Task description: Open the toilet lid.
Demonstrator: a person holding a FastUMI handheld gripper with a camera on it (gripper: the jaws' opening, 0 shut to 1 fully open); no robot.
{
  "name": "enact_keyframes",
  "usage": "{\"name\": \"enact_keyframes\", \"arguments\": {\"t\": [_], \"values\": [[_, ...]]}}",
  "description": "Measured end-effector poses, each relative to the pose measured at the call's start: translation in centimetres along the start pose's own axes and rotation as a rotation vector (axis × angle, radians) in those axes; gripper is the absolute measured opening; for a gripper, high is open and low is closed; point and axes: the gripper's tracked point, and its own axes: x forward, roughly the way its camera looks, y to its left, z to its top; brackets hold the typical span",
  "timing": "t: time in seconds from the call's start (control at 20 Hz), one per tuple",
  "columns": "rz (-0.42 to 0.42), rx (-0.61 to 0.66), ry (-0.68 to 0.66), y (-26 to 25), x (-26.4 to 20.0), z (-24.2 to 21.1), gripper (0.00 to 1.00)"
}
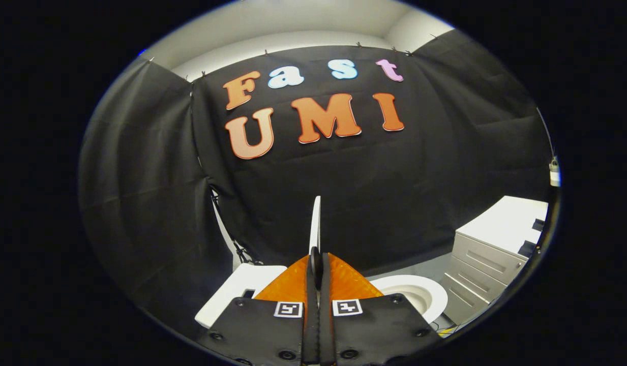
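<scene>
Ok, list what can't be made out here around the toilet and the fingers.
- Toilet lid: seen edge-on, upright; its lower edge is hidden by the fingers.
- Grip: the fingers look closed on the lid, but contact is hidden.
- Toilet bowl: near half covered by the gripper.
- Tank: partly covered.
- Cabinet: far side cut off.

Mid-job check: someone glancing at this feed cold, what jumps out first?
The gripper dominates: its orange-and-black jaws are closed on the thin white toilet lid, seen edge-on and standing nearly upright straight ahead between them. Just beyond, to the right of the jaws, sits the white toilet bowl, uncovered, with a grey drawer cabinet farther right. A white tank lies to the left of the jaws.
</scene>
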Motion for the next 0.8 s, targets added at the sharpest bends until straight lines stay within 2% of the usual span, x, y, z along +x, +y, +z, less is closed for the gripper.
{"name": "enact_keyframes", "arguments": {"t": [0.3,0.8], "values": [[0.002,-0.126,-0.033,5.1,0.1,-0.7,0.08],[0.166,-0.140,0.024,15.0,-0.1,-3.6,0.08]]}}
